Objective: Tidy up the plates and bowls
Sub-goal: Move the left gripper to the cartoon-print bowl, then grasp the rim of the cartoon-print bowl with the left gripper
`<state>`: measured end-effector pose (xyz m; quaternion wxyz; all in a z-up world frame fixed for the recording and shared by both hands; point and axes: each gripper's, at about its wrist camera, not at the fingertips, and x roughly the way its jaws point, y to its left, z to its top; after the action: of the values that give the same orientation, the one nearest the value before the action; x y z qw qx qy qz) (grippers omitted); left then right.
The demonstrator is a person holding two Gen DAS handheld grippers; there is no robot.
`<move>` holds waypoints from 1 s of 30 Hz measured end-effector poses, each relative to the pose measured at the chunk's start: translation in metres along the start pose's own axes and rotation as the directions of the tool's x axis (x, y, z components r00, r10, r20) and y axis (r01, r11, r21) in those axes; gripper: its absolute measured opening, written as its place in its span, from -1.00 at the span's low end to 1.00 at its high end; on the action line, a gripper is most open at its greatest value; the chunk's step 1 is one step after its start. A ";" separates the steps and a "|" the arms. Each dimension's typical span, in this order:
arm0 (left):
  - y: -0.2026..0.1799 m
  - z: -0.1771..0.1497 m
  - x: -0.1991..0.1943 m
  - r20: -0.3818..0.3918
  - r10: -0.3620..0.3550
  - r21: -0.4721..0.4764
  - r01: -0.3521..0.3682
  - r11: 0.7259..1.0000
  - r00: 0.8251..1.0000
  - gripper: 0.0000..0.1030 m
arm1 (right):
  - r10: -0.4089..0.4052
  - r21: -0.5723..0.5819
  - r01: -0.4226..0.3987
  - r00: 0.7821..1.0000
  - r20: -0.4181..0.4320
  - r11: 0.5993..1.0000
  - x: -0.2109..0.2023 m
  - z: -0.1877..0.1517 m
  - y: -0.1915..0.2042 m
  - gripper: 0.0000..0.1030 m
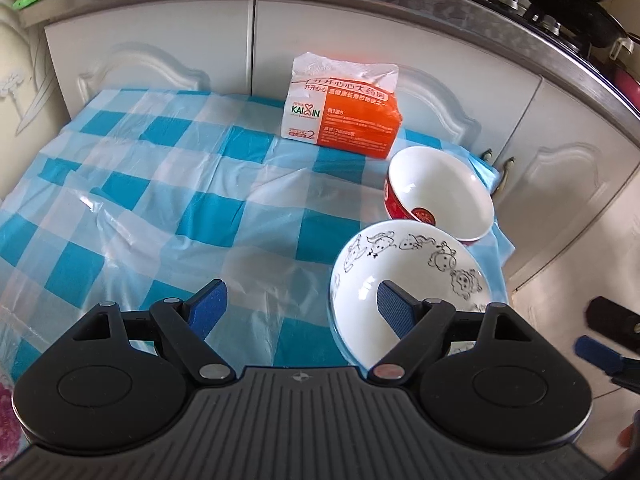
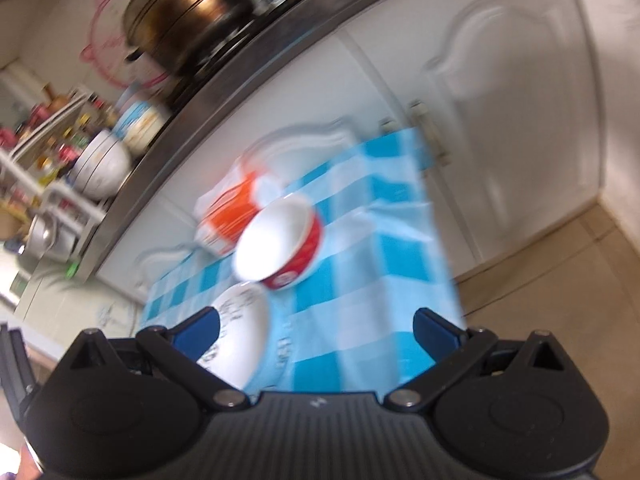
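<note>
Left wrist view, KAIXIN-labelled packet point(image 1: 341, 105), cartoon bowl point(image 1: 408, 280), left tongs point(image 1: 302, 308) apart, right tongs point(image 2: 316, 330) apart.

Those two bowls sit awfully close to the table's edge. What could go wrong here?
1. The red bowl and the cartoon bowl sit near the table's corner; a nudge might tip one onto the floor.
2. The plastic tablecloth is wrinkled and looks slippery, so a pushed bowl could slide.
3. The open left gripper has one finger over the cartoon bowl's rim; closing carelessly could tilt it.
</note>
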<state>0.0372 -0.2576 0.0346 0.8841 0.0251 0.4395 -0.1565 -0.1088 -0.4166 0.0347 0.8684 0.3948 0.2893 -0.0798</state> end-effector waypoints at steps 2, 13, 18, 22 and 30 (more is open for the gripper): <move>-0.001 0.001 0.007 -0.002 -0.006 0.005 0.006 1.000 1.000 0.85 | 0.022 0.002 -0.022 1.000 -0.010 1.000 0.012 0.000 0.006 0.98; -0.006 -0.004 0.048 -0.062 -0.047 0.004 0.047 0.999 0.997 -0.06 | 0.096 0.061 -0.091 0.992 -0.085 0.994 0.070 -0.007 0.015 0.53; -0.010 -0.008 0.058 -0.086 -0.080 0.001 0.080 0.997 0.993 -0.36 | 0.082 0.072 -0.074 0.990 -0.119 0.995 0.082 -0.015 0.014 0.08; -0.017 -0.009 0.058 -0.081 -0.072 0.032 0.075 0.997 0.994 -0.52 | 0.065 0.080 -0.055 0.988 -0.137 0.995 0.087 -0.021 0.011 -0.26; -0.016 -0.011 0.053 -0.089 -0.067 0.028 0.069 0.997 0.994 -0.55 | 0.048 0.091 -0.035 0.988 -0.144 0.995 0.087 -0.025 0.011 -0.39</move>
<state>0.0534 -0.2846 -0.0125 0.8577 0.0306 0.4760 -0.1920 -0.0448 -0.3832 -0.0203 0.8280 0.4436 0.3399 -0.0454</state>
